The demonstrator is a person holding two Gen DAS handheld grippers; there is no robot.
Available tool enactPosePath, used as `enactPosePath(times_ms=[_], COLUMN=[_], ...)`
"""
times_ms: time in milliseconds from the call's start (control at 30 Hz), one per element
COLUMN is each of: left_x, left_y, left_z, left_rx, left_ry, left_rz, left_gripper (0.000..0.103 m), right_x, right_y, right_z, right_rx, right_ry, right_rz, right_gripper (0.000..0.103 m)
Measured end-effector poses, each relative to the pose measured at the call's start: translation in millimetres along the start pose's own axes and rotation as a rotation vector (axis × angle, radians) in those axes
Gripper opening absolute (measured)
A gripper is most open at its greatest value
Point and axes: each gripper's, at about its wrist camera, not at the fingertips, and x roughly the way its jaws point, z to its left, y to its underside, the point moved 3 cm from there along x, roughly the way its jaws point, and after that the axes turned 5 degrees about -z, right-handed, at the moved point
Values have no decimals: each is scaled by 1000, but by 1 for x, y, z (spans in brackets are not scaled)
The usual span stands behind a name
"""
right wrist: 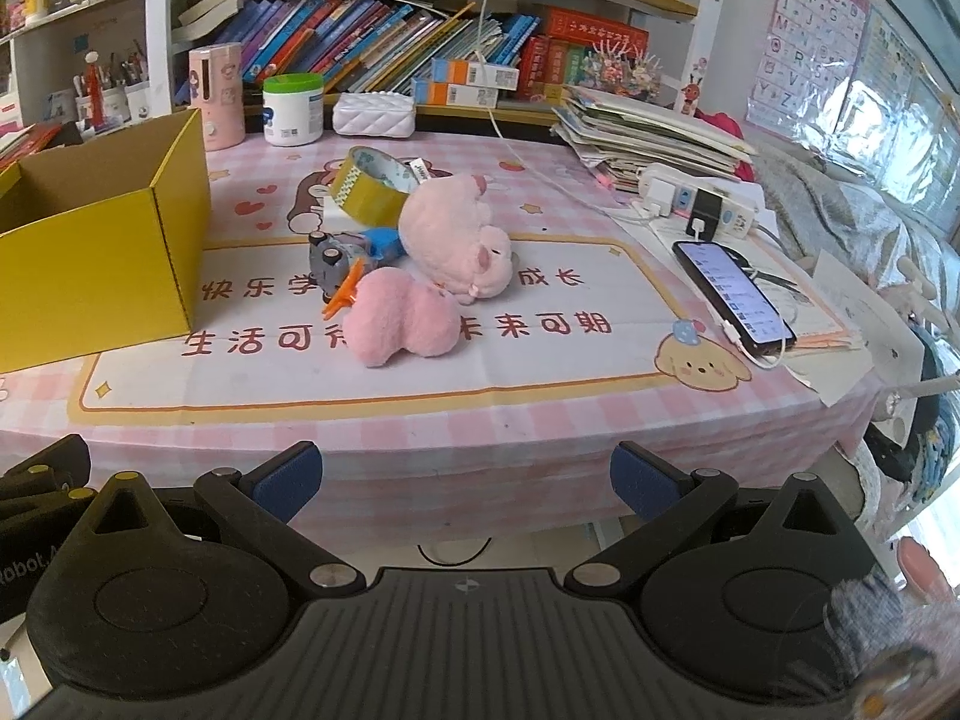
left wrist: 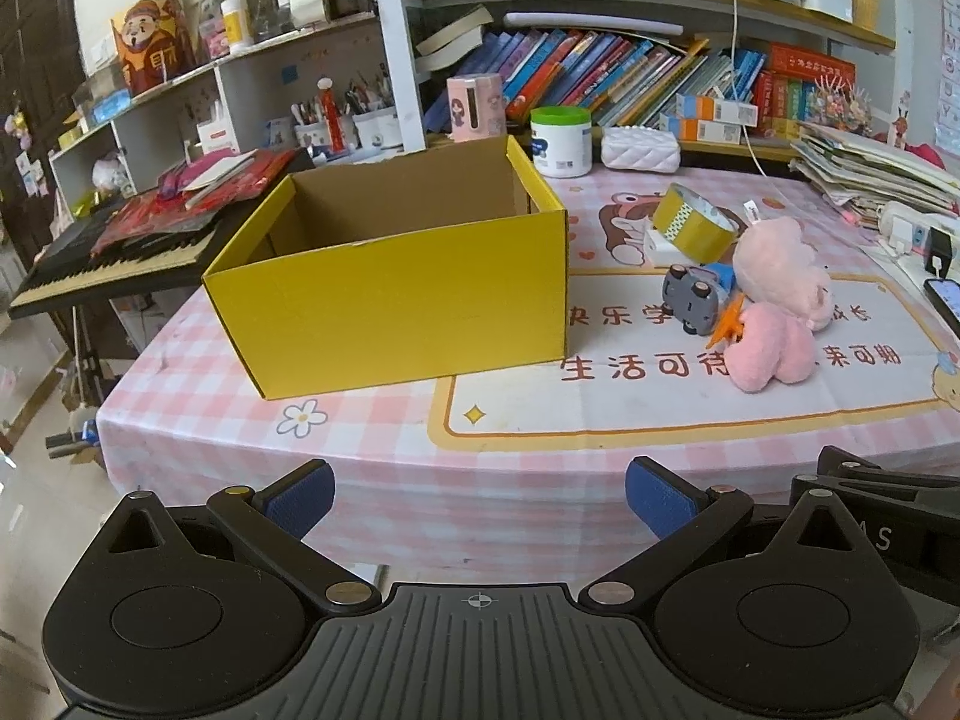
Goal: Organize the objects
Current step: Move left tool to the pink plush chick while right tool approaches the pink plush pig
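Observation:
An open, empty yellow cardboard box (left wrist: 396, 294) stands on the pink checked table; it shows at the left of the right wrist view (right wrist: 96, 264). To its right lies a pile: two pink plush toys (left wrist: 774, 306) (right wrist: 420, 288), a grey and blue toy car (left wrist: 696, 294) (right wrist: 336, 255), an orange clip (left wrist: 729, 321) (right wrist: 342, 294), and a yellow tape roll (left wrist: 693, 222) (right wrist: 372, 186) resting on a small white box. My left gripper (left wrist: 480, 498) is open and empty before the table's front edge. My right gripper (right wrist: 465, 480) is open and empty beside it.
A lit phone (right wrist: 732, 294) on a cable and a power strip (right wrist: 696, 204) lie at the right. A white tub (left wrist: 561, 141), a pink cylinder (left wrist: 474, 108), a white quilted box (left wrist: 639, 147), stacked papers (right wrist: 648, 132) and bookshelves line the back. A keyboard (left wrist: 114, 258) stands left of the table.

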Motion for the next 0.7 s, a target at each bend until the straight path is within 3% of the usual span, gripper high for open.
enactPosePath(times_ms=[233, 467, 700], left_x=[5, 16, 28], left_y=[-6, -13, -18], left_z=[1, 8, -3], left_rx=[-4, -95, -125], left_ry=[1, -13, -46], left_rz=[-17, -2, 14], left_gripper=[103, 103, 103], right_x=[14, 35, 57], right_y=[-10, -24, -40], right_z=[-4, -16, -22], right_rx=[-9, 5, -30], right_ry=[-41, -70, -124], right_rz=[2, 9, 4], right_gripper=[103, 103, 103])
